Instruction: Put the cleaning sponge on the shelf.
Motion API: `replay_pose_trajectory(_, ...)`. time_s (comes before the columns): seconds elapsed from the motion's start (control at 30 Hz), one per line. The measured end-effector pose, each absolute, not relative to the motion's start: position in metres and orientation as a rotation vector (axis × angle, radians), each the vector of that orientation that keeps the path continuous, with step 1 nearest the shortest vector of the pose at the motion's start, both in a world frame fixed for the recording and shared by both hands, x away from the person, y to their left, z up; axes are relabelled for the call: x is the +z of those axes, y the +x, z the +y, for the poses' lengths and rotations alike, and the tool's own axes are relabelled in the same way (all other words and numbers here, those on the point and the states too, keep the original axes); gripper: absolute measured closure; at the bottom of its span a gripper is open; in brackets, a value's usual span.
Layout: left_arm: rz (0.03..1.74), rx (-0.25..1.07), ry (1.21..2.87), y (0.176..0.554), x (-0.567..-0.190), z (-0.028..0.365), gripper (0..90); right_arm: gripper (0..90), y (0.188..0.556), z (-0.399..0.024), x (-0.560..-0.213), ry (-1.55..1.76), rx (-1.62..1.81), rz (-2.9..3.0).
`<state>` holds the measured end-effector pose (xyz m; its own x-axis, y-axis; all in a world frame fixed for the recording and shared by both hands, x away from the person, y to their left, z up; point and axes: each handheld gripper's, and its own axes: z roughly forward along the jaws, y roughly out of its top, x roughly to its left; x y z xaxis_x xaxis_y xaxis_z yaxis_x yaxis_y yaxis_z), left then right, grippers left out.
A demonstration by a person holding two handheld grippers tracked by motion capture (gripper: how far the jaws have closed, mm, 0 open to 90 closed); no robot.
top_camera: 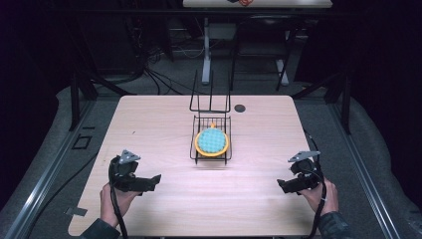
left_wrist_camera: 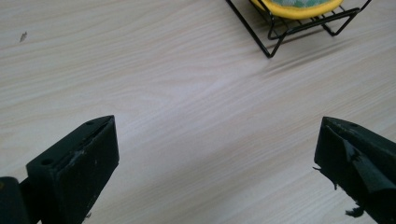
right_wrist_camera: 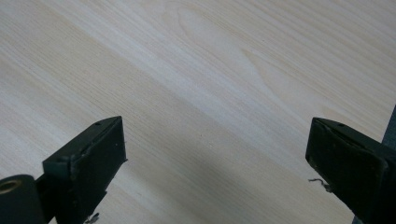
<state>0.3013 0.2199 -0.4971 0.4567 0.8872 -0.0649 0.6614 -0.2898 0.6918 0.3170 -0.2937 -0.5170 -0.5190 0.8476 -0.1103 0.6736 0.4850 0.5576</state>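
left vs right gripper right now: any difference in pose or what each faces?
The left gripper sits near the table's left edge, the right gripper near its right edge. The left gripper's own view takes in the wire rack and yellow-rimmed disc; the right's faces bare wood. Both are open, holding nothing.

overall: the high view was dim, the room around the table (top_camera: 164,124) near black; the pale tabletop was the one well-lit area
light source: seemed overhead, lamp itself not in frame
shadows: short soft shadow under the wire rack (top_camera: 211,144) on its near side; in the left gripper view the rack (left_wrist_camera: 299,28) threw a faint smeared shadow on the wood
right gripper view: broad soft shadow band ran diagonally across the wood (right_wrist_camera: 196,93)
glare: mild bright patch mid-table in the left gripper view, nothing blown out
focus: wood grain sharp in both gripper views; jaw edges close to the lens slightly soft
high view quality: low detail, grainy, background clutter lost in the dark
distortion: none obvious at the edges
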Motion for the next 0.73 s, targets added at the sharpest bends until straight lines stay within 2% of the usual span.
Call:
replay_pose_trajectory(0.37,1.333,0.448,2.092,0.297,-0.523,0.231,0.0,4.6,0.318,-0.293,-0.520,1.267,0.642,2.372)
replay_pose_trajectory(0.53,1.331,0.435,2.044,0.300,-0.525,0.237,0.0,4.7,0.320,-0.294,-0.522,1.260,0.633,2.376)
replay_pose_trajectory(0.73,1.317,0.423,2.069,0.304,-0.529,0.236,0.0,4.8,0.322,-0.294,-0.524,1.265,0.640,2.378)
